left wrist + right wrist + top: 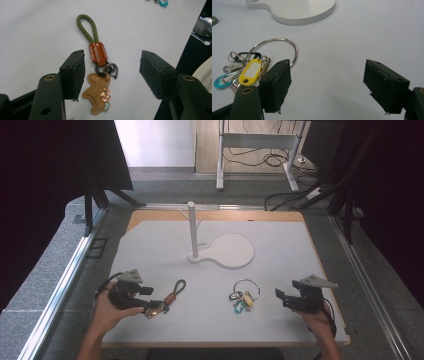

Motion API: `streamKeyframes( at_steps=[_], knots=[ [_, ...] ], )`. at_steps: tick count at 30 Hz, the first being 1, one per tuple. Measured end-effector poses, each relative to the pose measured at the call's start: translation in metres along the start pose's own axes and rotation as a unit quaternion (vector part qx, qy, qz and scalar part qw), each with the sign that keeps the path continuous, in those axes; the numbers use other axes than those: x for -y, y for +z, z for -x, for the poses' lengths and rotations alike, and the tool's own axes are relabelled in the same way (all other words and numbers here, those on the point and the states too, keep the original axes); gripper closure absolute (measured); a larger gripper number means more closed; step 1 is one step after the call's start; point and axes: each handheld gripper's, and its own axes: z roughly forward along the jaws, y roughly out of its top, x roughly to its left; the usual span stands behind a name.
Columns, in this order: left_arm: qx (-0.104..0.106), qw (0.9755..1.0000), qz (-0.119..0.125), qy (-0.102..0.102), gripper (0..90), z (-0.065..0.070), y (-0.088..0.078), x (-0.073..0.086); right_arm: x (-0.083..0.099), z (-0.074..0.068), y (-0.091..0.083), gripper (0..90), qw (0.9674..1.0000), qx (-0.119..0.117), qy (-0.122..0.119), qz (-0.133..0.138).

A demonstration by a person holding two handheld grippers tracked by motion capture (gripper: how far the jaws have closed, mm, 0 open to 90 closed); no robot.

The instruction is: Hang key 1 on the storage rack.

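L gripper [148,298] at near-left of table [280,255]: jaws spread wide, nothing grasped. Green-loop keychain [98,72] lies flat between its jaws, untouched. Centre-back: white peg stand [193,227] upright on its base, peg bare, nothing hung. Key ring w/ tags [243,296] lies flat right of centre, just beside R gripper [280,297], whose jaws are also released and empty. Assessment: likely hanging job not yet begun; both items still to be gripped, lifted, hung.
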Motion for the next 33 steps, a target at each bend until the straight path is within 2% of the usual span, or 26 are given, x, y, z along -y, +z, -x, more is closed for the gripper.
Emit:
streamKeyframes(
  at_steps=[3,7,15,21,25,29,30,33],
  knots=[
    [-0.002,1.0,-0.001,-0.002,37.7,0.0,0.001,0.0,0.0,0.004,-0.007,25.0,0.9999,-0.003,0.004,0.011],
    [-0.001,1.0,-0.004,0.001,37.7,0.0,0.002,-0.001,0.0,0.006,-0.013,27.2,0.9999,0.005,-0.006,0.013],
    [-0.003,1.0,-0.003,-0.004,37.7,-0.001,0.003,-0.002,-0.001,0.01,-0.016,28.2,0.9997,0.005,-0.007,0.024],
    [-0.004,0.9999,-0.002,-0.012,37.8,0.001,0.007,-0.003,0.002,0.011,-0.014,28.9,0.9998,-0.001,-0.009,0.015],
    [-0.006,0.9998,-0.015,-0.006,37.8,0.002,0.014,-0.004,0.003,0.009,-0.012,29.2,0.9997,-0.008,-0.02,0.008],
    [-0.011,0.9995,-0.03,0.002,37.7,0.003,0.018,-0.003,0.002,0.01,-0.012,29.3,0.9998,-0.007,-0.017,0.003],
    [-0.011,0.9995,-0.029,0.002,37.7,0.004,0.017,-0.003,0.003,0.011,-0.012,29.4,0.9999,-0.009,-0.009,0.003],
    [-0.011,0.9997,-0.023,0.0,37.8,0.005,0.015,-0.003,0.004,0.01,-0.012,29.4,0.9999,-0.009,-0.011,0.001]
  ],
)
